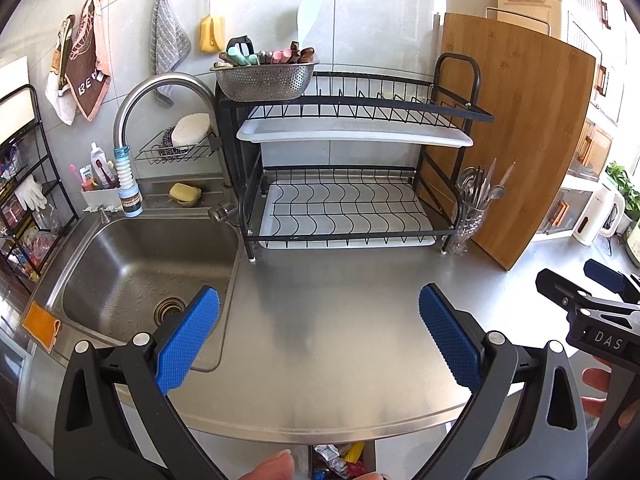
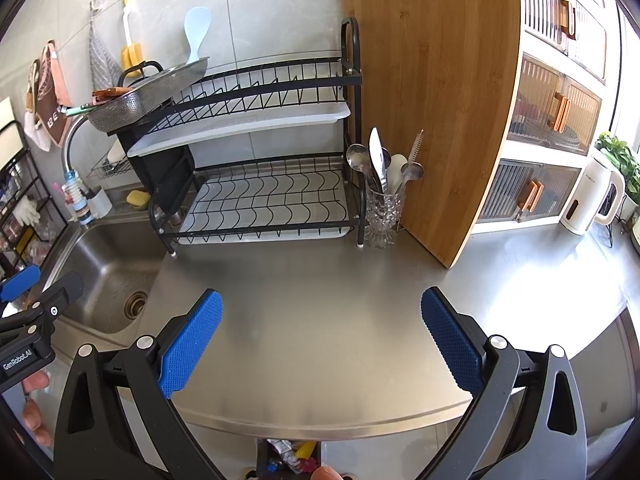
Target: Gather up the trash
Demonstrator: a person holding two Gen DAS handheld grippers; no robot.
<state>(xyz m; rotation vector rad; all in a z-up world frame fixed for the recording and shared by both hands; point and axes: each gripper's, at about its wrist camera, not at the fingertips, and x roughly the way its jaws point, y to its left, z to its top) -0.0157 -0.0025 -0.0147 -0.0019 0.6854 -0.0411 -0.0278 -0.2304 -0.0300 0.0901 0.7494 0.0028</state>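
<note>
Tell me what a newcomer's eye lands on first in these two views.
First, the blue-padded left tool and right tool, both open over the bare steel counter. Next, the black two-tier dish rack at the back beside the tall wooden cutting board, and the sink at left.

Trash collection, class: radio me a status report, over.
Left gripper open, empty. Right gripper open, empty. Trash sits in bin below counter edge. Nothing blocking, over.
</note>
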